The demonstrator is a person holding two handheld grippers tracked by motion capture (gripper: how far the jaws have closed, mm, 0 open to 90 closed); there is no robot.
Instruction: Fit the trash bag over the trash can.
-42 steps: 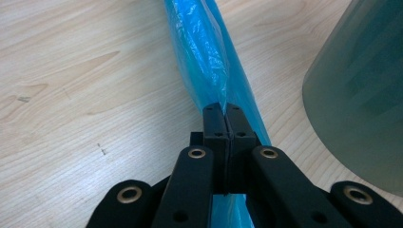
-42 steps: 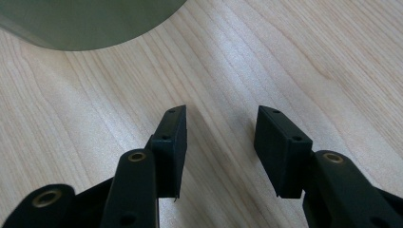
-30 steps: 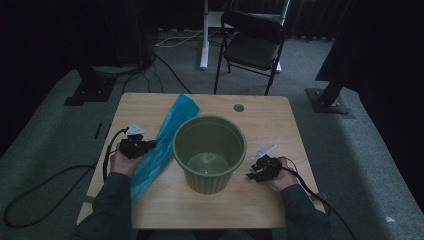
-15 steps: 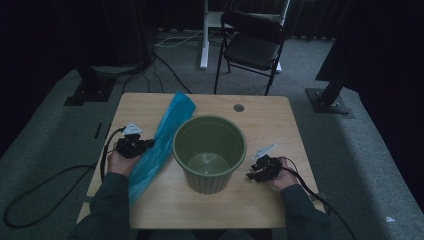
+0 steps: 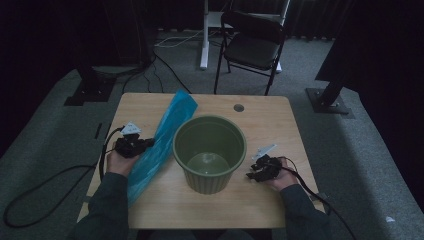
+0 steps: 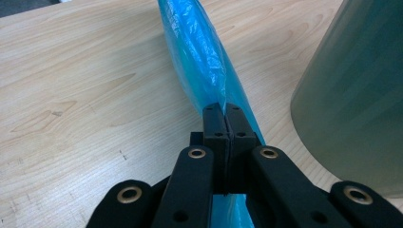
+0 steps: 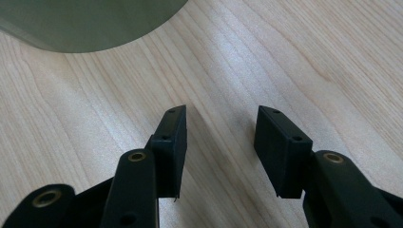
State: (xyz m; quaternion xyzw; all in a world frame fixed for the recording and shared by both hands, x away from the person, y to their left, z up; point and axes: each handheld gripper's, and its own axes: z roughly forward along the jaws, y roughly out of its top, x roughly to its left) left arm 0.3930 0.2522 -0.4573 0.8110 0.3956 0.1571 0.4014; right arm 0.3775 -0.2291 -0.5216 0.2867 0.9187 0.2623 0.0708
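Comparing with the picture from a second ago, almost nothing has shifted: the left hand sits a touch nearer the bucket, the right hand lies where it lay, and bag and bucket keep their places

Starting at the left of the high view, the left gripper (image 5: pixel 146 143) lies at the table's left side, a black cable looping from it over the edge and a pale three-cornered plate on top. Its jaws are clenched on the blue plastic bag (image 5: pixel 159 146); in the left gripper view the left gripper (image 6: pixel 223 114) pinches a fold of that bag (image 6: pixel 199 57) with the two black pads pressed flat together. The bag is thin, glossy, crinkled film, gathered into a long flattened strip that runs slantwise from the near left of the table (image 5: pixel 280 125) up toward the far middle, passing just beside the bucket's left wall.

At the middle stands the green bucket (image 5: pixel 210 152), upright, round, tapering toward its base, with a rolled rim and a smooth matt wall; its inside looks bare. The table is pale wood-grain laminate with a small round grommet (image 5: pixel 238 107) near its far edge.

At the right, the right gripper (image 5: pixel 251 176) rests on the tabletop near the bucket's base. In the right gripper view the right gripper (image 7: pixel 221 124) stands released, blocky black pads well apart over bare wood, the bucket's wall (image 7: pixel 90 21) curving across the top left
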